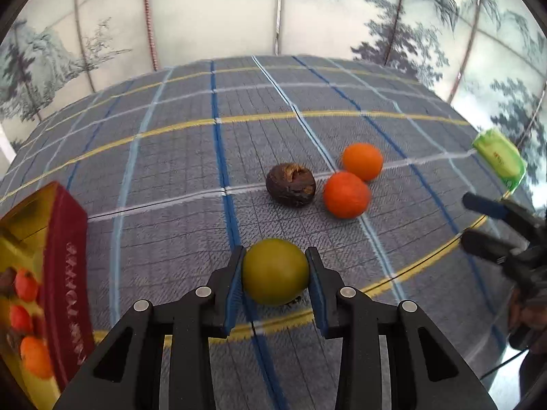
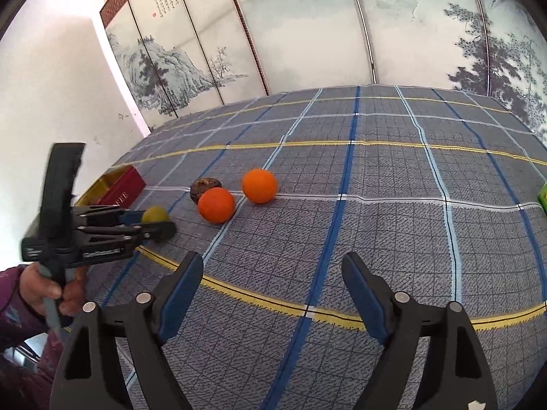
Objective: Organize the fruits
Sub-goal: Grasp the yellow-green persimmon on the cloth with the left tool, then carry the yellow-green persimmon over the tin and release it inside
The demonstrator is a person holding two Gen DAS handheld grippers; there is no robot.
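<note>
- One red box (image 1: 65, 273) lies to the left of the left hand-held gripper (image 1: 276, 273), on the plaid-covered desk (image 1: 171, 171); small orange fruits already sit inside.
- Two oranges (image 1: 347, 194) and a dark brown fruit (image 1: 290, 185) wait farther ahead.
- One green fruit (image 1: 275, 271) is clamped between the left pads, round, with no long axis.
- Right hand-held gripper (image 2: 273, 294) stands wide, empty, nearer the oranges.

- Green fruit (image 1: 275, 271): round, olive-skinned, clamped between the blue pads of the left gripper (image 1: 276, 282), right of the red box (image 1: 66, 273).
- Two oranges (image 1: 347, 194) (image 1: 362, 161): touching, farther right of the box.
- Dark wrinkled fruit (image 1: 290, 185): beside the nearer orange.
- Box: holds several oranges.
</note>
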